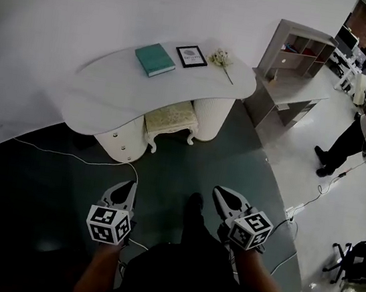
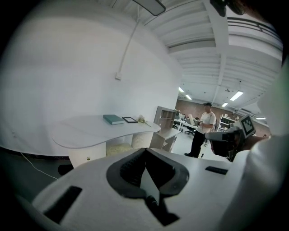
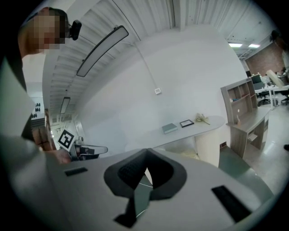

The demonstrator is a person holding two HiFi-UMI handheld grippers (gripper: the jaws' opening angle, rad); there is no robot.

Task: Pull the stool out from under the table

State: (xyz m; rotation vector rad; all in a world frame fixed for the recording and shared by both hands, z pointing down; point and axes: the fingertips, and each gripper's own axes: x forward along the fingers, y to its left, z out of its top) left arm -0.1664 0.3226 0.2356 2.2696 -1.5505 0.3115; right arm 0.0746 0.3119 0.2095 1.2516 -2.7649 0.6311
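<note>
Presently the stool (image 1: pixel 171 117) sits tucked under the white table (image 1: pixel 104 83) at upper centre of the head view, its cushion partly showing. On the tabletop lie a teal book (image 1: pixel 154 59), a framed picture (image 1: pixel 191 56) and flowers (image 1: pixel 221 58). At lower frame, the left gripper (image 1: pixel 126 186) and right gripper (image 1: pixel 221 193) hang well apart from the stool, jaws together and empty.

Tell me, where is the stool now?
In the head view the stool stands partly under the middle of the white table, beneath the green book and the picture frame.
</note>
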